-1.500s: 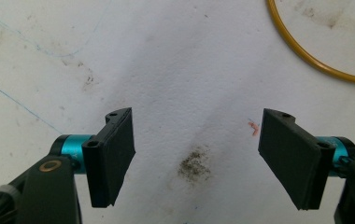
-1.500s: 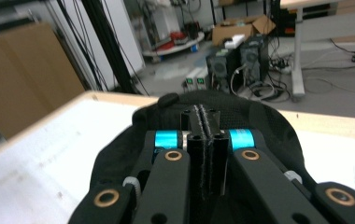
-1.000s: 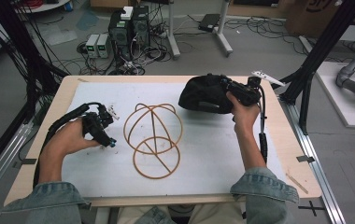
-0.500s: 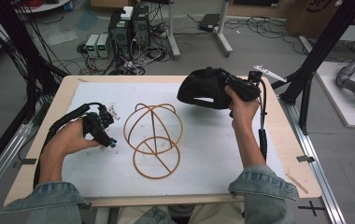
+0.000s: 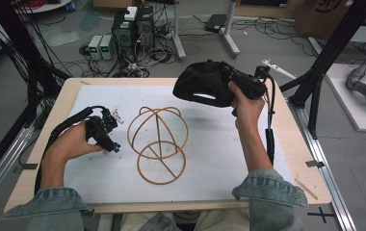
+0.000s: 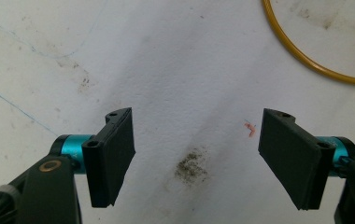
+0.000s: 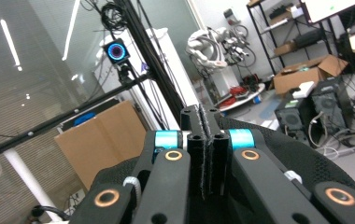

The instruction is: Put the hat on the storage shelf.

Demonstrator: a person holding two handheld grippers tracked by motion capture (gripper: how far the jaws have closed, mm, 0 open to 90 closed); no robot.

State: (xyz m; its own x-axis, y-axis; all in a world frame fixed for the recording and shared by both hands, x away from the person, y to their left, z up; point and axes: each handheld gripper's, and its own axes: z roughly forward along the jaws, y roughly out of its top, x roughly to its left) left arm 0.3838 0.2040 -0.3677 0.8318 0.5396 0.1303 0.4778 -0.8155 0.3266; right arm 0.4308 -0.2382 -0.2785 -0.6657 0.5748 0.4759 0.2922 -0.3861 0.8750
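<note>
A black cap (image 5: 204, 84) hangs in the air over the far right part of the table, with my right gripper (image 5: 228, 76) shut on its edge. The right gripper view has the jaws pressed together at the right gripper (image 7: 204, 119) on a thin fold of fabric, with the cap's mesh (image 7: 301, 156) spreading below. In the middle of the white mat stands a domed wooden hoop frame (image 5: 161, 183). To its left my left gripper (image 5: 115, 131) rests low on the mat, open. Nothing lies between the jaws of the left gripper (image 6: 196, 140), and an arc of the frame (image 6: 306, 63) curves beyond them.
The white mat (image 5: 219, 159) covers a wooden table (image 5: 296, 159). Black frame posts (image 5: 325, 62) rise at the right, and cables and computer boxes (image 5: 133, 29) sit on the floor beyond the far edge.
My right gripper has carried the cap a little to the left and away from the person. The left gripper and the hoop frame have stayed put.
</note>
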